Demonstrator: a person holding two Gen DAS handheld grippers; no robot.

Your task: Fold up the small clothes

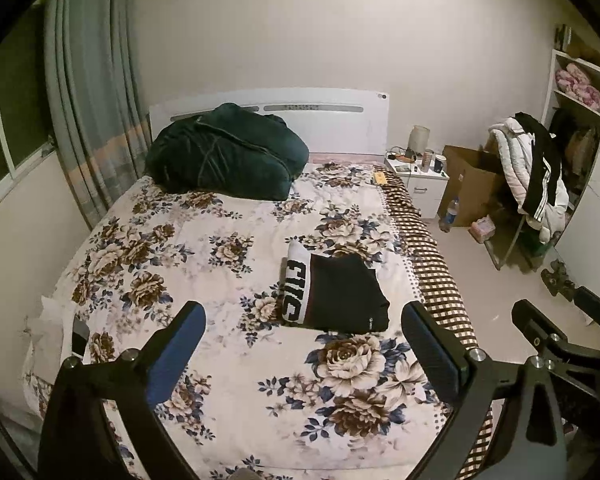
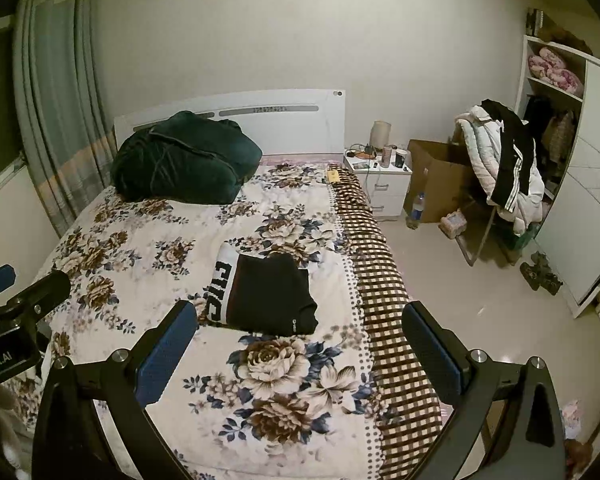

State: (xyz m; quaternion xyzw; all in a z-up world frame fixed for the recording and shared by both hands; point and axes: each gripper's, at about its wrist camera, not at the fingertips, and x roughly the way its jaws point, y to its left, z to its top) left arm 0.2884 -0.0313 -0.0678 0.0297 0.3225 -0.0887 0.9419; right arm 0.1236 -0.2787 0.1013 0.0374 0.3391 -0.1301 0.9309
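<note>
A folded black garment with a white band of black lettering lies on the floral bedspread, right of the bed's middle. It also shows in the right wrist view. My left gripper is open and empty, held above the bed just short of the garment. My right gripper is open and empty, raised over the bed's right side, nearer than the garment. The right gripper also shows at the right edge of the left wrist view.
A dark green blanket bundle lies at the headboard. A checkered sheet hangs along the bed's right edge. A white nightstand, a cardboard box, a chair with jackets and a wardrobe stand to the right.
</note>
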